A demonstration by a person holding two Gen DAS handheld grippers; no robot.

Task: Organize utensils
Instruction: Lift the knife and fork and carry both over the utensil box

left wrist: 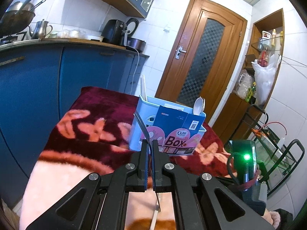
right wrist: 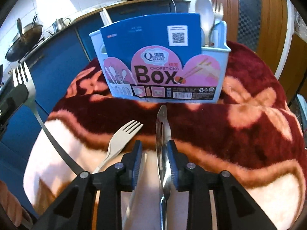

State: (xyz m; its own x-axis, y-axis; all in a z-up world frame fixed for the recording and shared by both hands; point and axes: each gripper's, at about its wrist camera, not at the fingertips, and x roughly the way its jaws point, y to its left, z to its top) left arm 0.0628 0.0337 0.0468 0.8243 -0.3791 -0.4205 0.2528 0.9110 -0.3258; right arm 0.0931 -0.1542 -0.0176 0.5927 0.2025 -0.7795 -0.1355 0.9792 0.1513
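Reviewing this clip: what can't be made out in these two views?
- Left wrist view: what the left hand-held gripper pinches shows only as a thin edge-on strip; the right wrist view shows a metal fork.
- Right wrist view: metal utensil between the right hand-held gripper fingers is blurred, its end cut off below.
- Both views: inside of the chopsticks box, hidden behind its card label.

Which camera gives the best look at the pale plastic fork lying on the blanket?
The right wrist view: the plastic fork lies in full sight on the blanket, tines toward the chopsticks box. The left wrist view doesn't show it.
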